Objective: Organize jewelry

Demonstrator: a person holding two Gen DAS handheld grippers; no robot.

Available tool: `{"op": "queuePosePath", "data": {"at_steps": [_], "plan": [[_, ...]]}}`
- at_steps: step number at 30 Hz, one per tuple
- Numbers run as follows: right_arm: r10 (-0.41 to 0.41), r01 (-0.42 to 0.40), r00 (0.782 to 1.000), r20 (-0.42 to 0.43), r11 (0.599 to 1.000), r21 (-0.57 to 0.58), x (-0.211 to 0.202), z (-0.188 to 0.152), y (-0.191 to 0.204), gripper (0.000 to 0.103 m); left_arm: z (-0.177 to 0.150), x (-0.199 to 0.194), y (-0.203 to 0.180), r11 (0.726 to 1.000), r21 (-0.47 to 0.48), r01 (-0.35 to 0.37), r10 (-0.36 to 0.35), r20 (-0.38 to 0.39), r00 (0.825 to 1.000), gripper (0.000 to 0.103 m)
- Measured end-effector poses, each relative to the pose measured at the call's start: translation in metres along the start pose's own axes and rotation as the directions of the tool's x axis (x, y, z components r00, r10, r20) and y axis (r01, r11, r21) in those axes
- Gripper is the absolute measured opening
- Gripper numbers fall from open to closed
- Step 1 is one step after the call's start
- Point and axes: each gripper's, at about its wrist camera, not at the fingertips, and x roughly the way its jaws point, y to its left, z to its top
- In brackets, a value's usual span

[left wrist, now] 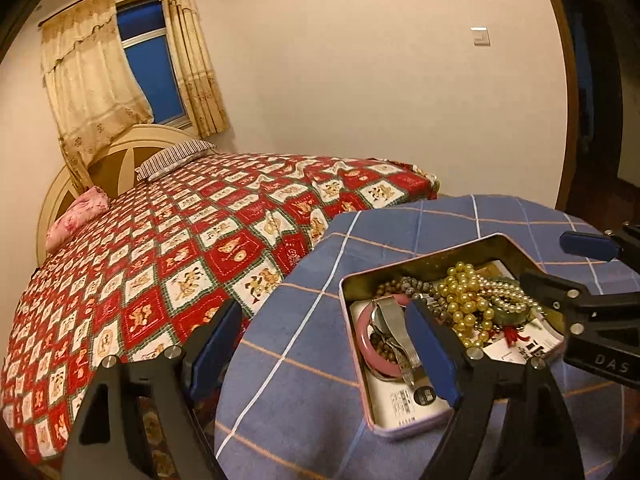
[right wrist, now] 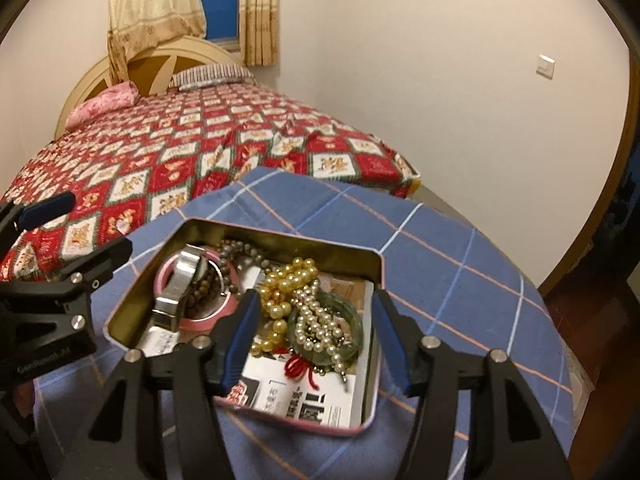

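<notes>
A metal tin [right wrist: 120, 316] sits on the bench [right wrist: 460, 248], which is covered with a blue checked cloth. The tin is full of jewelry lying on printed papers. The right wrist view looks straight into it: a gold bead necklace [right wrist: 286, 284], a white pearl string [right wrist: 320, 320] looped over a green bangle [right wrist: 356, 330], a pink bangle [right wrist: 192, 322], a silver watch [right wrist: 182, 280] and brown beads [right wrist: 206, 288]. The right gripper [right wrist: 316, 336] hangs over the tin with its jaws apart, gripping nothing. The left wrist view shows the tin more from the side, and the left gripper [left wrist: 320, 356] has its jaws spread wide and empty, one by the watch [left wrist: 394, 320] and the other past the bench edge. That view also shows more of the red patterned bed [left wrist: 140, 264].
</notes>
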Motion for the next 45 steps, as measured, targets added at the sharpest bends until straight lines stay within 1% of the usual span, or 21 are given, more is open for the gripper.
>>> {"op": "queuePosePath", "data": {"at_steps": [2, 5, 9, 13, 21, 28, 45], "plan": [[-0.005, 0.005, 1.0, 0.03, 1.0, -0.005, -0.013, -0.001, 0.003, 0.065, 0.0, -0.009, 0.002, 1.0, -0.011, -0.005, 0.005, 0.01, 1.0, 0.084], [0.008, -0.008, 0.999, 0.05, 1.0, -0.001, -0.025, 0.0, 0.007, 0.065, 0.001, -0.018, 0.002, 1.0, -0.016, -0.005, 0.005, 0.019, 1.0, 0.084], [0.012, -0.012, 0.998, 0.064, 1.0, -0.003, -0.032, 0.001, 0.009, 0.068, 0.003, -0.029, 0.0, 1.0, -0.014, -0.007, 0.008, 0.034, 0.999, 0.084], [0.015, -0.015, 0.998, 0.067, 1.0, 0.0, -0.036, 0.0, 0.01, 0.068, 0.003, -0.039, -0.002, 1.0, -0.016, -0.008, 0.009, 0.045, 0.999, 0.084], [0.014, -0.016, 0.997, 0.08, 1.0, 0.016, -0.044, -0.005, 0.007, 0.07, 0.006, -0.047, -0.011, 1.0, 0.002, -0.013, 0.013, 0.053, 0.999, 0.084], [0.015, -0.018, 0.997, 0.081, 0.999, 0.027, -0.044, -0.006, 0.005, 0.071, 0.006, -0.048, -0.017, 1.0, 0.015, -0.014, 0.013, 0.055, 0.998, 0.084], [0.019, -0.021, 0.997, 0.078, 0.999, 0.028, -0.043, -0.009, 0.006, 0.071, 0.004, -0.05, -0.015, 1.0, 0.012, -0.023, 0.023, 0.05, 0.998, 0.084]]}}
